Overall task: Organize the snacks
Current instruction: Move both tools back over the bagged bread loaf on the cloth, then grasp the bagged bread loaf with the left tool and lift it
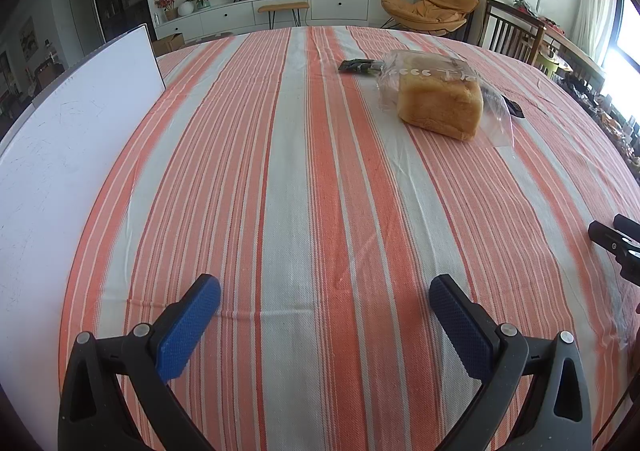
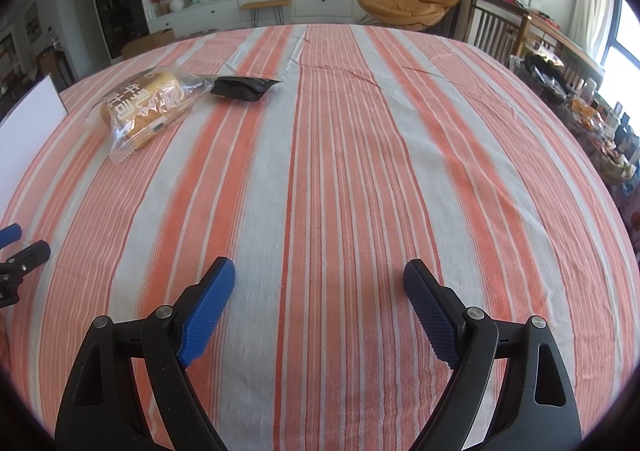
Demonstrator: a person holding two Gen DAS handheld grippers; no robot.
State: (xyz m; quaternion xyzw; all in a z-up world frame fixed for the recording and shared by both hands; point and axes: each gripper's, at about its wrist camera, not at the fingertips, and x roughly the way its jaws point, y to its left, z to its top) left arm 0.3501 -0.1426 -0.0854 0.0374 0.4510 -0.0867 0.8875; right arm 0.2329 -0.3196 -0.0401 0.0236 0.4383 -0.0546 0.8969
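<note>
My left gripper (image 1: pixel 325 301) has its two blue-padded fingers (image 1: pixel 188 327) spread wide with nothing between them, only striped cloth showing in the gap. My right gripper (image 2: pixel 319 285) is the same: fingers (image 2: pixel 206 309) parted, nothing held, hovering low over the near part of the table. Beyond both lies a tablecloth (image 1: pixel 288 179) in orange and pale grey stripes, slightly wrinkled. The snacks sit well ahead of me on the far half. A loaf-shaped piece of bread in a clear plastic bag (image 1: pixel 440 103) lies ahead and to the right of my left gripper; from my right gripper it appears ahead and to the left (image 2: pixel 144 107). Just beside it, at the far end of its wrapper, is a small dark snack packet (image 2: pixel 242 88), and in the left view another dark packet edge pokes out from behind the bag on the right; I cannot tell what it is. A white board or box wall (image 1: pixel 76 139) stands along the left edge of the table. Judging from here, nothing has been gathered yet. The risks ahead: the clear bag is loose and slippery, so a pinch on the film alone could let the bread swing or slide out; squeezing the loaf itself could crush it; and fingers dragging low could bunch the cloth and shift the packets.
</note>
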